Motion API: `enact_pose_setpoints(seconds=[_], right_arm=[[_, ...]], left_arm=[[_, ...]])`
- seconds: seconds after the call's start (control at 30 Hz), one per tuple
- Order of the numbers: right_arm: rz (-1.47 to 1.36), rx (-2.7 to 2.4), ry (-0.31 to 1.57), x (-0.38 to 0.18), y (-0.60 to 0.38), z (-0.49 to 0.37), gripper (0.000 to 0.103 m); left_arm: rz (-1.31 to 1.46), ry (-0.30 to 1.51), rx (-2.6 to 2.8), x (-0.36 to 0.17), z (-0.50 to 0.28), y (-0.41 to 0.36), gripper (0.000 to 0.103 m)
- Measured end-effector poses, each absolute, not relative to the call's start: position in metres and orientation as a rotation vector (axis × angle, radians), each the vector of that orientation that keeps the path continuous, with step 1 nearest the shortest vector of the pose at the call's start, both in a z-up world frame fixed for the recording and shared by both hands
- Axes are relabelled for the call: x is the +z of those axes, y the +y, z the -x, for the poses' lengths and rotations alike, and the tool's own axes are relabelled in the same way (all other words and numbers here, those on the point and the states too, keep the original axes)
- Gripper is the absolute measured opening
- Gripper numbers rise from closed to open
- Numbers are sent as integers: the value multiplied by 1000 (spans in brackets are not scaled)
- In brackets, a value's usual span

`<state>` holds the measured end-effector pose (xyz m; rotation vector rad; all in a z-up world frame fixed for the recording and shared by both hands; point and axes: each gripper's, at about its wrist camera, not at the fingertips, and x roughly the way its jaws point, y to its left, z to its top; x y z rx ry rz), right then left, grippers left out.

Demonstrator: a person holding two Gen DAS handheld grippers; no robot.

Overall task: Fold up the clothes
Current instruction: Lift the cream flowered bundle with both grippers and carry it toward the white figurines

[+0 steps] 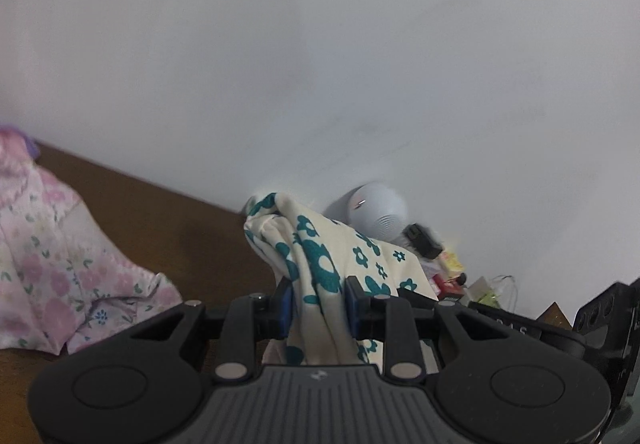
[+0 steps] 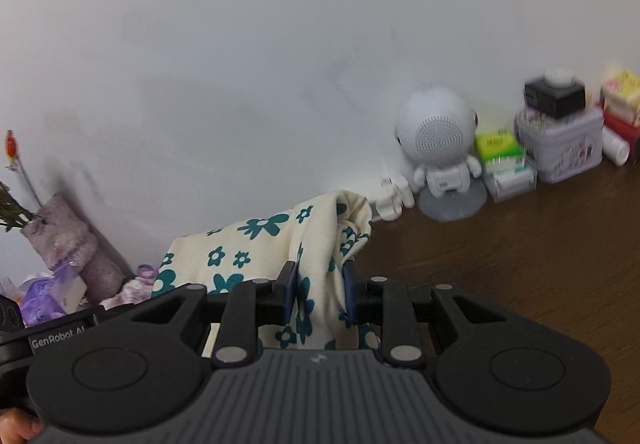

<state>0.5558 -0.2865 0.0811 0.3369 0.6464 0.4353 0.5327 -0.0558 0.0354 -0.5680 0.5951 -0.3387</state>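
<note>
Pinching bunched folds of a cream cloth (image 1: 320, 264) printed with teal flowers, the left hand-held gripper (image 1: 318, 298) and right hand-held gripper (image 2: 320, 290) hold it raised above a brown tabletop (image 2: 500, 264). A pink floral garment (image 1: 52, 268) lies crumpled to the left; a white toy robot (image 2: 438, 148) stands by the wall.

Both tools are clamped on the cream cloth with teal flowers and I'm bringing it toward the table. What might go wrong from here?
1. The left tool and right tool each pinch a bunched fold of the cream cloth, so it may land wrinkled.
2. The white robot figure and stacked boxes stand close behind; a swing could topple them.
3. The pink floral garment lies nearby and may get overlapped.
</note>
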Motion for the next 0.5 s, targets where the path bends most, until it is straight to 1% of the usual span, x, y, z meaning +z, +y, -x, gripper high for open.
enact_pose_setpoints(seconds=[0.27, 0.5], right_arm=[[-373, 435, 707, 36, -279, -576, 23], [-395, 437, 727, 18, -271, -585, 24]], left_arm=[[589, 651, -317, -5, -552, -46, 25], [625, 648, -301, -16, -559, -34, 25]])
